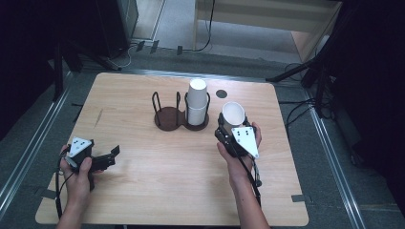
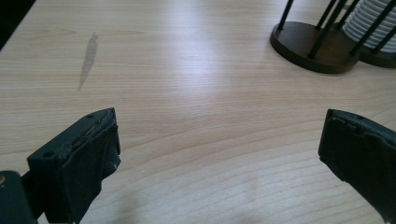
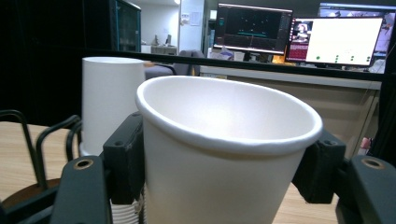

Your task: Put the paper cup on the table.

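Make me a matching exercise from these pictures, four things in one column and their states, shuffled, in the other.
Things:
1. white paper cup
2. left gripper
3. stack of upside-down white paper cups
4. dark round left well of the wire cup holder

States:
A. jaws open over bare wood
B. standing in the holder's right well
C. clamped upright in the right gripper
D. empty

Pairs: 1-C, 2-A, 3-B, 4-D

On the desk a two-ring rack stands toward the far edge; a cup stack sits in its right ring. Just right of it, the right tool holds a cup above the desk. The left tool is near the front-left corner, well apart.
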Demonstrator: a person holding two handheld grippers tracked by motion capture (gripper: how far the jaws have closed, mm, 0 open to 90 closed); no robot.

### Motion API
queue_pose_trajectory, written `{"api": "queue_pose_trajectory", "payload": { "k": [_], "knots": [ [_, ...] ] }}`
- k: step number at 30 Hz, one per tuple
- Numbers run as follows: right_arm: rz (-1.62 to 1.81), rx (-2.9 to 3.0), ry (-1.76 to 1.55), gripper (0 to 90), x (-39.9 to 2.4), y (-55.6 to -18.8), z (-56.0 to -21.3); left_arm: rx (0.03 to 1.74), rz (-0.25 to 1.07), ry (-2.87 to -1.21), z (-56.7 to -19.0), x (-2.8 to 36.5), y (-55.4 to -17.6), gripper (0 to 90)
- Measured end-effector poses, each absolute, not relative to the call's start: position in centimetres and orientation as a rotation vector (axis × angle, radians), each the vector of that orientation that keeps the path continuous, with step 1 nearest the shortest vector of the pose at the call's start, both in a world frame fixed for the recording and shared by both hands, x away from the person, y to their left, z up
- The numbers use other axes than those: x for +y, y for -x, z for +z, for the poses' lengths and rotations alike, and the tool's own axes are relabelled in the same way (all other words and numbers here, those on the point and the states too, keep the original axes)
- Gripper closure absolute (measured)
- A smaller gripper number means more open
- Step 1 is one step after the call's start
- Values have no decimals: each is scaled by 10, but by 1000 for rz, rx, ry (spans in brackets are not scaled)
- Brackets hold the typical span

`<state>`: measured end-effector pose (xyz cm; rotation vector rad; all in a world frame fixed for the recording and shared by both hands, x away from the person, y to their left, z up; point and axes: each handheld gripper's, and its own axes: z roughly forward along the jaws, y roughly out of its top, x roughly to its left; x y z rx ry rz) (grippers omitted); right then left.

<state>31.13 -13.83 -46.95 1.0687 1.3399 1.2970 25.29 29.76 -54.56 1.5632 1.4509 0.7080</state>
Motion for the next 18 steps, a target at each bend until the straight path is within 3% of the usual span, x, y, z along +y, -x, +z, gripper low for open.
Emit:
{"api": "queue_pose_trajectory", "payload": {
  "k": [18],
  "knots": [
    [1206, 1324, -1126, 307, -167, -355, -490, 1447, 762, -1516, -550, 307, -250, 0]
  ]
}}
